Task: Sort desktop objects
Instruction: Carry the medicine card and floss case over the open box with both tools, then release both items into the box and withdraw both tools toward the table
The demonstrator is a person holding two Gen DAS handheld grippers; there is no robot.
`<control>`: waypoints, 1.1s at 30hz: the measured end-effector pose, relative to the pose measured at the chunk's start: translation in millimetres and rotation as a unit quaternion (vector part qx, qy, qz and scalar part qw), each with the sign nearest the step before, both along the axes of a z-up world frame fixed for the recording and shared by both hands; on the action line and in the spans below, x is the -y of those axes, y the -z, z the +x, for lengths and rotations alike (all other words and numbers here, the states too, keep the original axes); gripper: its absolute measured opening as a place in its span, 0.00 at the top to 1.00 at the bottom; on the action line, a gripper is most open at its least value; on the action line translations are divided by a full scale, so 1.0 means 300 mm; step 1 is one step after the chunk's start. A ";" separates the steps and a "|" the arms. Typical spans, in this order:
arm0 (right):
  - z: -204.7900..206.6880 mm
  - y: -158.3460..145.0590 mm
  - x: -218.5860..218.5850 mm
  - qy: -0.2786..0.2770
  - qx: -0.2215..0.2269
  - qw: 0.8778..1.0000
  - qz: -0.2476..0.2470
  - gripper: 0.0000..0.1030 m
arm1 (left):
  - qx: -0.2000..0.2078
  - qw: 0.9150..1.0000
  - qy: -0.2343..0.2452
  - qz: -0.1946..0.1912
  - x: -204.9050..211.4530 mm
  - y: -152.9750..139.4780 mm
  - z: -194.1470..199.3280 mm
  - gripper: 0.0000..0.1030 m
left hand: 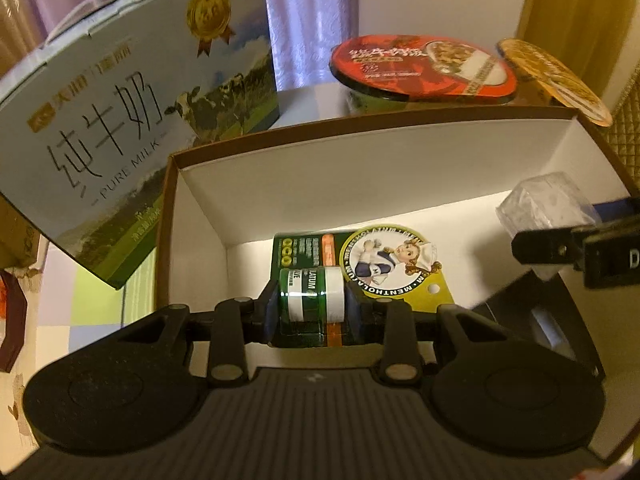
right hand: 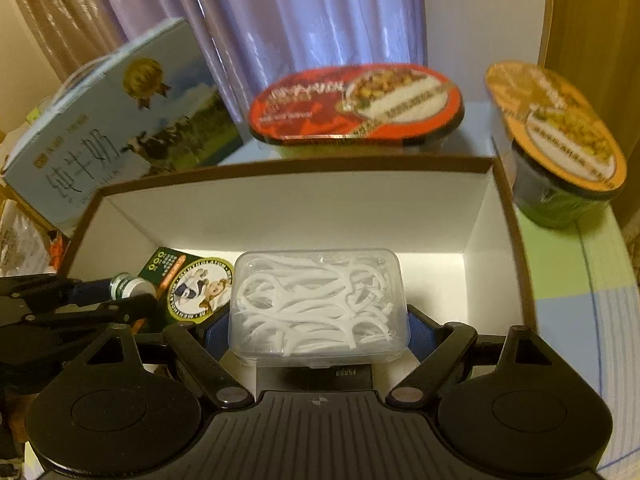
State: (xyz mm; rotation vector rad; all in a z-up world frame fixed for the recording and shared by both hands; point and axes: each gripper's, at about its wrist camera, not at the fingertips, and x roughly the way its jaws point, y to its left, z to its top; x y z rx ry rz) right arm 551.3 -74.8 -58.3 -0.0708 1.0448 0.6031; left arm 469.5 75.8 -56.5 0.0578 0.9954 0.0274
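We count two tools, one open box, two instant-meal bowls and one milk carton. The left tool is clenched on a Mentholatum pack — one flat printed card of green and yellow, with a round picture of a girl, and on its front a small green jar with a white label band. The blue pads press the jar from both sides. The pack is inside the cardboard box, low over the floor near its left wall; whether it touches the floor we cannot tell.

The right tool is grasping one clear plastic case, a rectangle with rounded corners, full of thin white floss picks that lie tangled. We hold this case inside the same box, just beside the pack, on its right. Under it lies one dark flat thing; we cannot tell what it is.

The box is rectangular, with plain white walls inside and a brown rim. Behind it on the table, which has a cloth of pale green and blue squares, stand the two round bowls: one with a glossy red lid, one with an orange lid and a green wall. On the left stands the large cardboard milk carton, printed with cows and the words PURE MILK.
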 end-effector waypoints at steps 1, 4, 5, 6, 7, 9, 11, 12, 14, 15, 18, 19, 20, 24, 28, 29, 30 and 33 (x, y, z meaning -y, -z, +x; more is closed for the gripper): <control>0.008 0.006 -0.008 0.000 0.000 1.000 -0.005 0.20 | -0.001 1.000 -0.001 -0.001 0.001 0.006 0.009 0.71; 0.026 0.018 -0.027 -0.003 0.003 1.000 -0.016 0.20 | 0.003 1.000 -0.003 0.003 0.005 0.010 0.023 0.70; 0.034 0.020 -0.031 -0.002 0.003 1.000 -0.017 0.20 | 0.004 1.000 -0.002 0.004 0.008 0.008 0.027 0.68; 0.040 0.022 -0.035 -0.001 0.002 1.000 -0.018 0.20 | 0.006 1.000 -0.001 0.005 0.010 0.007 0.027 0.66; 0.045 0.023 -0.039 -0.002 0.003 1.000 -0.018 0.20 | 0.008 1.000 0.000 0.005 0.012 0.004 0.027 0.64; 0.052 0.025 -0.048 -0.002 0.009 1.000 -0.018 0.20 | 0.010 1.000 0.002 0.005 0.014 0.000 0.028 0.63; 0.057 0.028 -0.054 -0.003 0.018 1.000 -0.020 0.20 | 0.011 1.000 0.004 0.006 0.015 -0.004 0.024 0.59; 0.059 0.029 -0.056 -0.003 0.019 1.000 -0.019 0.19 | 0.011 1.000 0.004 0.007 0.014 -0.006 0.024 0.57; 0.061 0.028 -0.050 0.000 0.020 1.000 -0.013 0.19 | 0.015 1.000 0.003 0.014 0.014 -0.013 0.017 0.54; 0.059 0.025 -0.045 0.000 0.021 1.000 -0.007 0.19 | 0.018 1.000 0.002 0.020 0.016 -0.018 0.010 0.53; 0.043 0.010 -0.030 -0.003 0.029 1.000 0.002 0.18 | 0.025 0.999 -0.002 0.021 0.013 -0.032 -0.011 0.47; 0.036 0.003 -0.026 -0.004 0.034 0.999 0.003 0.18 | 0.025 0.999 -0.003 0.019 0.011 -0.036 -0.017 0.47; 0.025 -0.005 -0.018 -0.006 0.041 0.999 0.004 0.17 | 0.025 0.999 -0.004 0.019 0.010 -0.038 -0.020 0.45; -0.024 -0.039 0.011 -0.008 0.069 0.998 0.002 0.11 | 0.029 0.999 -0.009 0.030 0.012 -0.058 -0.054 0.38; -0.106 -0.089 0.062 -0.012 0.107 0.994 0.011 0.10 | 0.045 0.998 -0.015 0.037 0.007 -0.104 -0.110 0.30; -0.131 -0.104 0.079 -0.014 0.117 0.993 0.018 0.08 | 0.052 0.998 -0.017 0.039 0.005 -0.120 -0.128 0.24; -0.158 -0.118 0.098 -0.014 0.127 0.991 0.025 0.05 | 0.061 0.997 -0.018 0.043 0.004 -0.138 -0.152 0.22; -0.234 -0.148 0.141 -0.006 0.153 0.988 0.028 0.02 | 0.082 0.995 -0.017 0.059 0.004 -0.184 -0.223 0.19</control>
